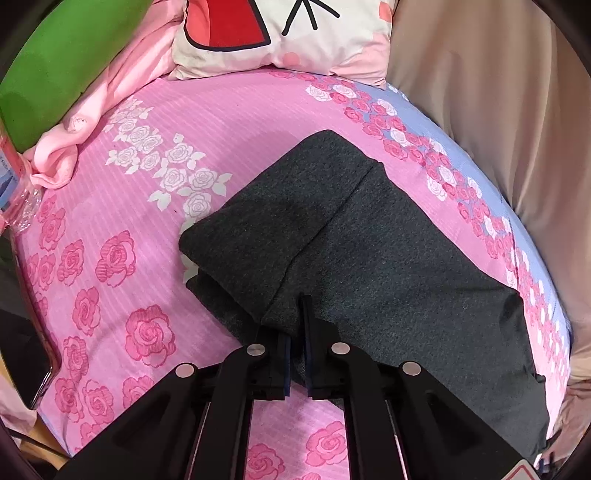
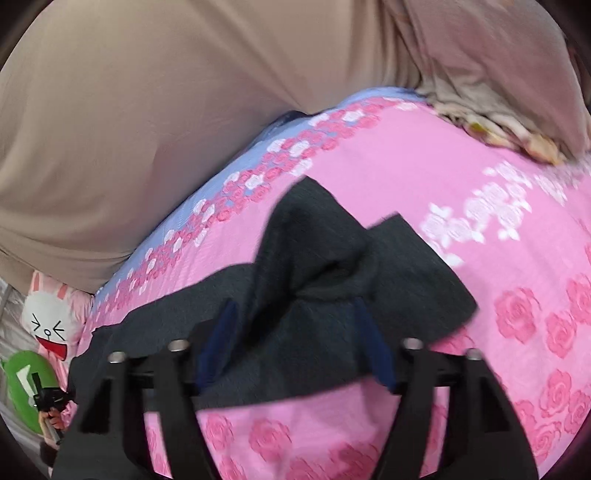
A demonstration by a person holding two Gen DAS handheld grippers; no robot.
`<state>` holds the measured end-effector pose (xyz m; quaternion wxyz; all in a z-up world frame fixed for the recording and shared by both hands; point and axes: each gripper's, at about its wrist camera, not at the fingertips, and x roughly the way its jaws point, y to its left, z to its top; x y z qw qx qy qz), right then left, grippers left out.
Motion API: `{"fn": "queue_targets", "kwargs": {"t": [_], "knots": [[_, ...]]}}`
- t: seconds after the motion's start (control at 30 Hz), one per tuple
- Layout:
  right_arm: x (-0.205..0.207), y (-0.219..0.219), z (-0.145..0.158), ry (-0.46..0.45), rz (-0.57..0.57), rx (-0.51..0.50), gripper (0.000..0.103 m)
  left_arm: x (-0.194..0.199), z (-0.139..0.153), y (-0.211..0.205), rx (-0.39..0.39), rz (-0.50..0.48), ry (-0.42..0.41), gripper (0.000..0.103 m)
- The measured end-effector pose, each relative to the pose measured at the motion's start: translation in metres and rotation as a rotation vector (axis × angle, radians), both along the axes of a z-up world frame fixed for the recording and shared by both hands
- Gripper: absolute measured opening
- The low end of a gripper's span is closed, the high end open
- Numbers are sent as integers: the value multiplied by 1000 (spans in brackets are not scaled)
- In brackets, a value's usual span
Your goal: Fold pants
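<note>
Dark grey pants (image 1: 369, 236) lie partly folded on a pink rose-print bed sheet (image 1: 122, 229). My left gripper (image 1: 297, 314) is shut on a fold of the pants at their near edge. In the right wrist view the pants (image 2: 314, 266) are bunched up in a raised fold. My right gripper (image 2: 295, 314) is open, its blue-padded fingers (image 2: 373, 343) spread wide on either side of the bunched cloth. This view is blurred.
A cartoon pillow (image 1: 280, 33) and a pink blanket (image 1: 110, 85) lie at the head of the bed. A green cushion (image 1: 55, 62) and a plastic bottle (image 1: 14, 177) are at the left. A beige curtain (image 1: 498, 92) hangs along the right side.
</note>
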<state>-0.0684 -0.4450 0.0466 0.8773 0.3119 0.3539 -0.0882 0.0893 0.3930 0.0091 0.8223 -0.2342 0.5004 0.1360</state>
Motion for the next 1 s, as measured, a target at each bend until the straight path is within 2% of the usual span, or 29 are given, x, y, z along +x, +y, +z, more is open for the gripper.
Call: {"fn": "queue_targets", "kwargs": {"t": [0.07, 0.1, 0.17, 0.2, 0.23, 0.27, 0.33, 0.37, 0.43, 0.47, 0.53, 0.6, 0.63, 0.67, 0.77, 0.83, 0.9, 0.97, 1.0], "knots": [[10, 7, -2, -1, 1, 29, 69, -1, -3, -3, 14, 2, 2, 8], [18, 11, -4, 10, -3, 31, 75, 0, -3, -5, 19, 1, 3, 8], [38, 15, -13, 79, -25, -9, 77, 1, -5, -6, 26, 1, 10, 9], [45, 17, -18, 110, -32, -39, 54, 2, -6, -6, 24, 2, 11, 9], [56, 18, -24, 160, -44, -86, 5, 3, -6, -5, 20, 5, 13, 9], [57, 15, -21, 136, -53, -73, 4, 4, -6, -4, 9, 11, 16, 9], [41, 9, 2, -11, -55, -6, 3, 4, -5, -1, -5, 14, 15, 9], [23, 6, 26, -123, -66, 3, 3, 4, -3, 0, -8, 10, 13, 8], [-6, -2, 48, -214, -82, -3, 3, 3, -2, 0, 0, 2, 12, 9], [-12, -8, 44, -196, -93, -12, 3, 2, -2, -1, 1, -5, 10, 9], [-9, -23, 8, -41, -103, -35, 3, 2, -6, -3, 7, -21, 8, 9], [-7, -32, -38, 94, -95, 25, 4, 3, -10, -5, 15, -26, 6, 11], [-10, -33, -50, 105, -90, 50, 3, 3, -9, -7, 29, -28, 4, 11], [-15, -33, -50, 77, -95, 44, 4, 3, -8, -8, 43, -29, 7, 11], [-19, -31, -48, 76, -95, 33, 9, 4, -8, -12, 73, -34, 16, 11], [-18, -33, -48, 72, -94, 45, 10, 5, -8, -11, 77, -35, 19, 11], [-19, -41, -48, 47, -107, 99, 11, 5, -8, -9, 64, -29, 20, 11], [-18, -45, -49, 40, -129, 130, 18, 6, -8, -7, 55, -23, 23, 11], [-18, -50, -49, 43, -148, 131, 30, 7, -8, -7, 53, -22, 23, 11]]}}
